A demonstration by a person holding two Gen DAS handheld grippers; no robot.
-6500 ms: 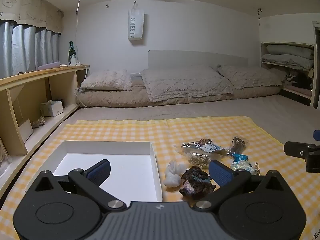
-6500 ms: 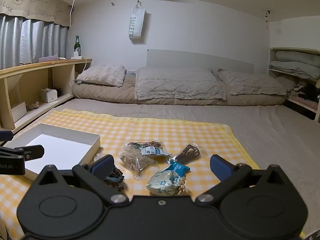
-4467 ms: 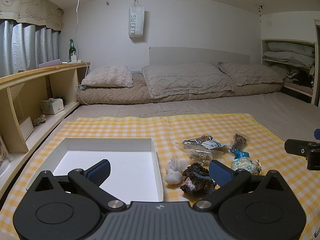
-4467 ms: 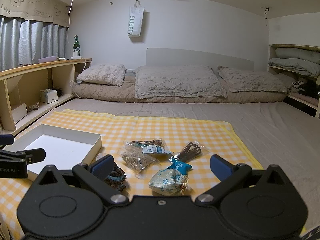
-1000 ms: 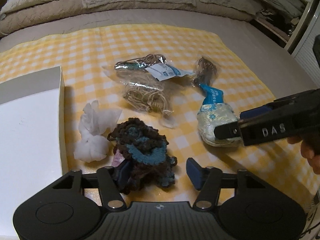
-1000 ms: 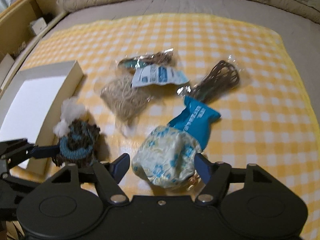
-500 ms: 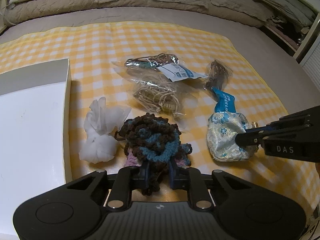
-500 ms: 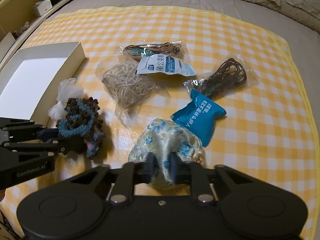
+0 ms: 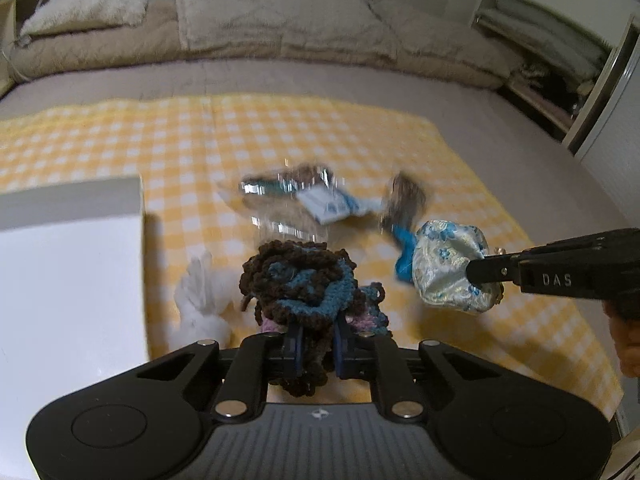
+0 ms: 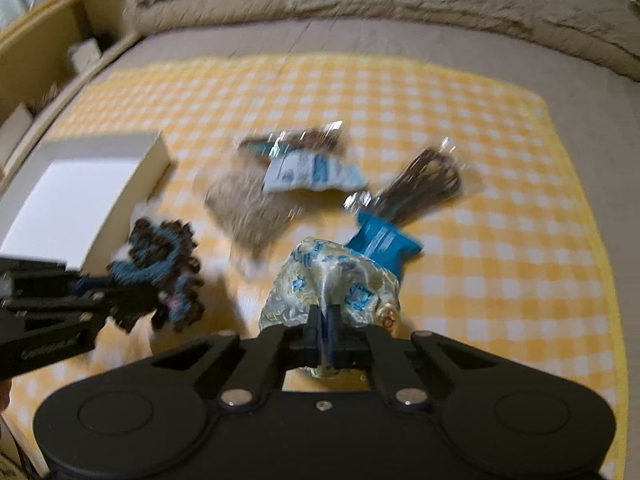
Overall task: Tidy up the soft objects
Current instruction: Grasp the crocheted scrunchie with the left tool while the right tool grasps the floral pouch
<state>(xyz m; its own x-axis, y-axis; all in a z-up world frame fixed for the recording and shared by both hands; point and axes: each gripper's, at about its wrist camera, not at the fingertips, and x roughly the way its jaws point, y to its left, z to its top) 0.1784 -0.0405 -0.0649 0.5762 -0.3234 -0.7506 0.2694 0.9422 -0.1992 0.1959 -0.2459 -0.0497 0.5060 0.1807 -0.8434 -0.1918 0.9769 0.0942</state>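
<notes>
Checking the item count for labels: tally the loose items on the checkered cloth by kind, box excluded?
Crocheted pieces: 1, crocheted bundle
Fabric pouches: 1, floral pouch
White tissue wads: 1, tissue wad
Clear bags of cord: 3
Blue packets: 1, blue packet
Total: 7

On the yellow checked cloth (image 9: 168,148), the open white cardboard box (image 9: 68,280) lies at my left. Right of it sits the white tissue wad (image 9: 200,300), then my brown-and-blue crocheted piece (image 9: 300,280), then my pale floral satin pouch (image 9: 448,268). Behind them lie clear plastic packets of cord (image 10: 256,200); beyond is the beige bedding (image 9: 280,24).
</notes>
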